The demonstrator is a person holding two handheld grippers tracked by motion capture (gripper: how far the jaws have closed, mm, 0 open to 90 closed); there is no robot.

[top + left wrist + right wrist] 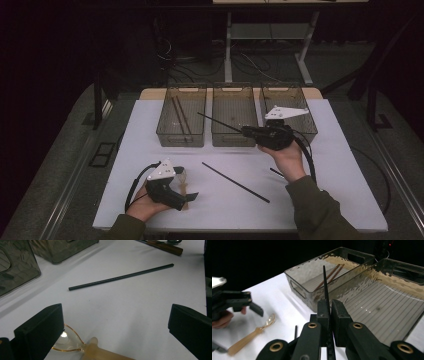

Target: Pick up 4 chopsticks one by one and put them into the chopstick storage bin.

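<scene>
Right gripper (248, 131) held above the front edge of the middle bin (234, 121), jaws clamped tight on a black chopstick (220, 123). In the right gripper view the stick (325, 287) rises straight out from between the pads, tip over the wall between the middle bin (384, 300) and the left bin (322, 272). From the high view the stick slants up-left from the jaws, across the middle bin's front-left corner toward the left bin (181, 121).

Left bin holds two brown chopsticks (179, 117), lying lengthwise on its floor. Right bin (289, 112) sits just beside the middle bin, partly behind the right gripper's grey plate.

Second black chopstick (235, 182) lies loose on the white table (150, 125), in front of the middle bin, well apart from it.

Left gripper (186, 195) rests low near the table's front-left, far in front of the left bin. Jaws wide apart, nothing pressed between them. An amber spoon (75, 345) lies on the table just by its left jaw; contact cannot be told. Same spoon (252, 336) seen in the right gripper view, beside the left gripper (253, 306).
</scene>
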